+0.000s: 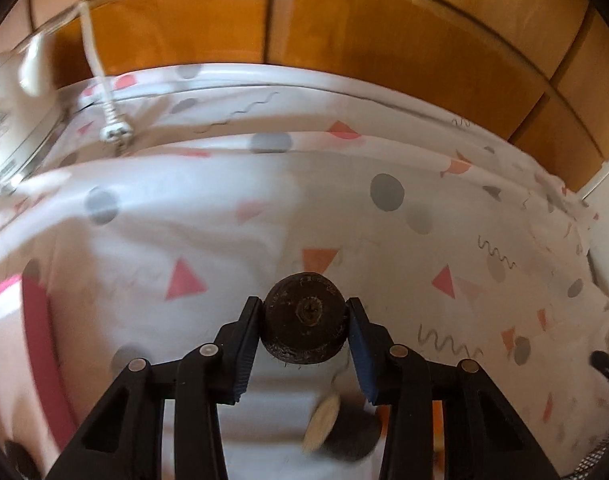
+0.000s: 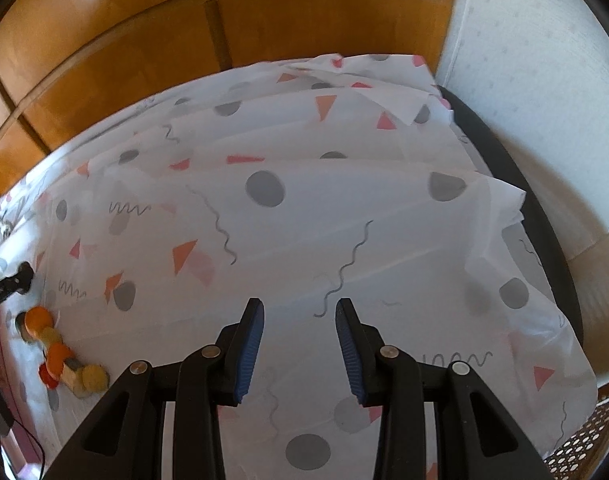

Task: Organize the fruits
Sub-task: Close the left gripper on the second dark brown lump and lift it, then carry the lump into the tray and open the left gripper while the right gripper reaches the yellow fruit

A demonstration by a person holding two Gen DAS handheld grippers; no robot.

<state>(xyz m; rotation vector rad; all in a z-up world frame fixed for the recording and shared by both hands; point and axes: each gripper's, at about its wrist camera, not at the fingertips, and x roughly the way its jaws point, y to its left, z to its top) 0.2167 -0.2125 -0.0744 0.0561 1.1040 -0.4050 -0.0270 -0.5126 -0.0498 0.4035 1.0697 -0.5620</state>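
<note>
No brand or label is readable; the print on the white object at the far left of your left wrist view is too blurred to make out. Your left gripper (image 1: 305, 312) points steeply down over the patterned cloth (image 1: 208, 208), its jaws pressed against both sides of a dark brown round fruit (image 1: 305, 318), stem end facing the camera. Below it lies a blurred dark piece with a pale cut face (image 1: 336, 426). Your right gripper (image 2: 299, 312) also tilts steeply down, jaws parted with nothing between them, only cloth beneath. A cluster of orange and yellow fruit pieces (image 2: 60, 354) sits on the cloth at the left of the right wrist view.
</note>
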